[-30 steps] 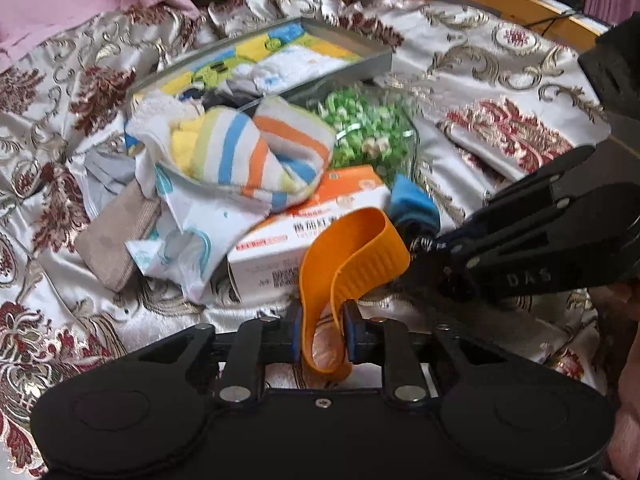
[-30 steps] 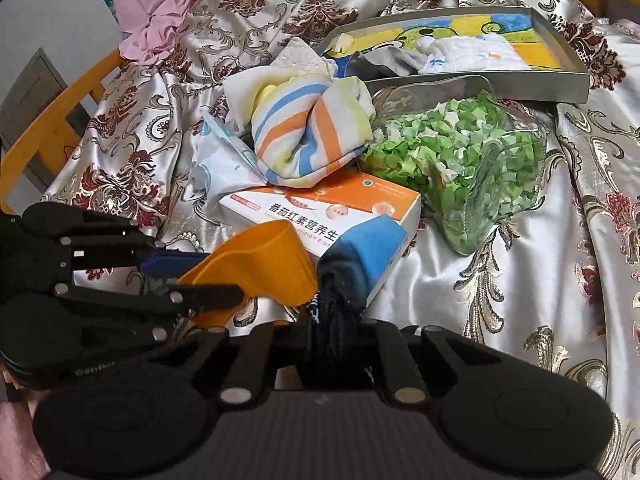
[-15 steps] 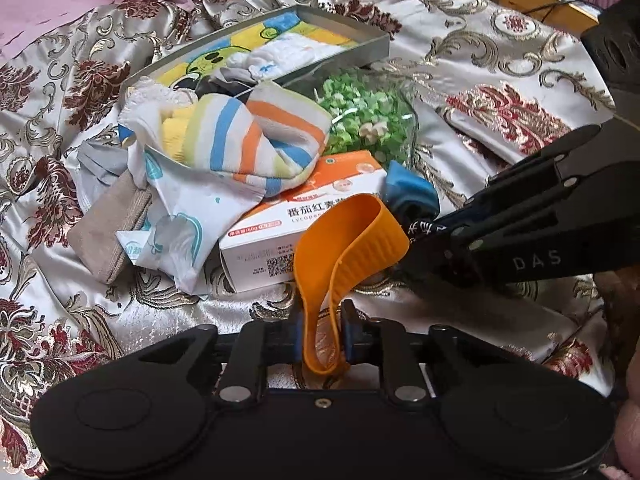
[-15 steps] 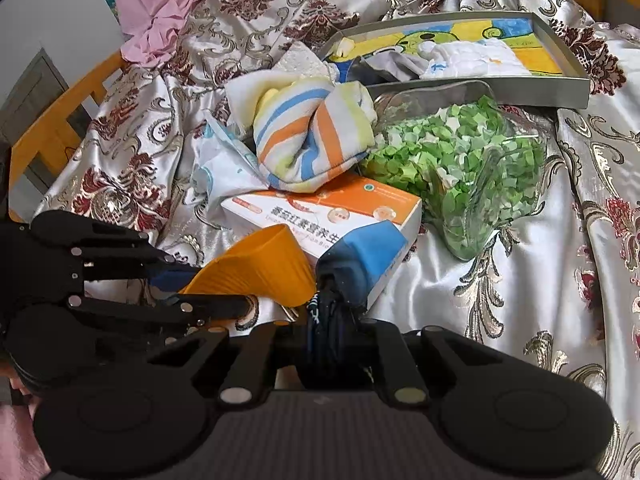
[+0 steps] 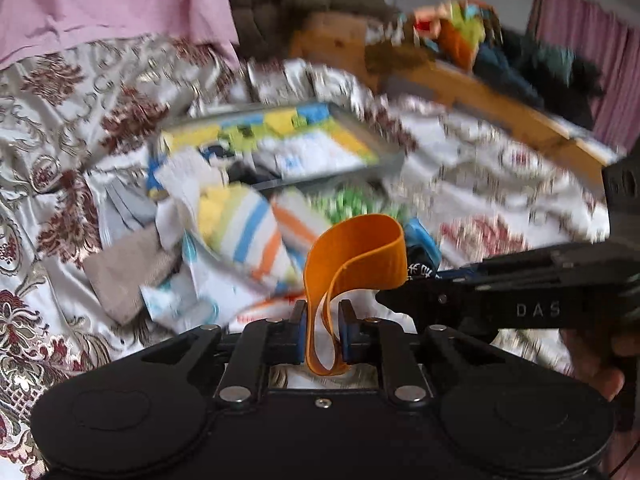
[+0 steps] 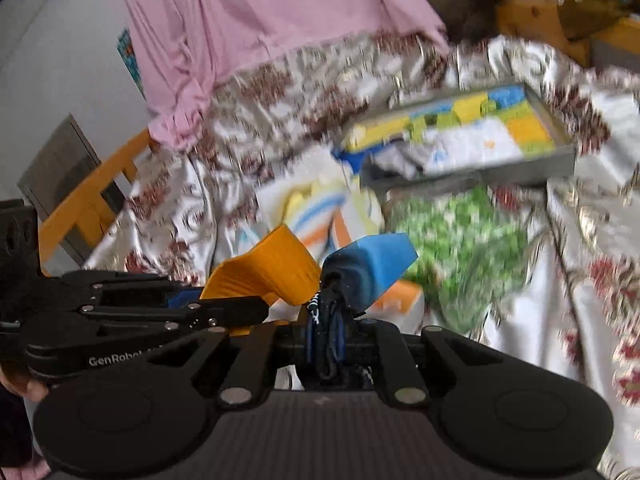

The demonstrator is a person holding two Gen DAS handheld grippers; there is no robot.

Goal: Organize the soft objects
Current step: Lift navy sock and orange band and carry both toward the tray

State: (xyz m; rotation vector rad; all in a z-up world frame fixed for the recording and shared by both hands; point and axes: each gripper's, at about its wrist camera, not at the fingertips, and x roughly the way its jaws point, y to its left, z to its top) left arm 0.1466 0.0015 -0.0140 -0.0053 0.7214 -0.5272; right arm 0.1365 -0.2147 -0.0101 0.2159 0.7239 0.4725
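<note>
Right at the left gripper point(image 5: 323, 328), the jaws are pinched narrow on the tail of an orange band point(image 5: 354, 248), its loop curling up above the pads. Over at the right gripper point(image 6: 326, 344), the jaws are clamped tight on the dark bunched end of a blue sock point(image 6: 374, 264), whose bright blue end sticks up and to the right. The two grippers sit side by side, the band and the sock nearly touching. Just beyond them lies a striped cloth point(image 5: 248, 232) in yellow, blue and orange on a heap of fabrics, with a bag of green bits point(image 6: 460, 248) to its right. Farther back rests a shallow grey tray point(image 6: 560, 160) holding colourful and white pieces. All of it lies on a shiny floral bedspread point(image 5: 60, 160), with a pink garment point(image 6: 260, 32) draped behind. The background is blurred.
</note>
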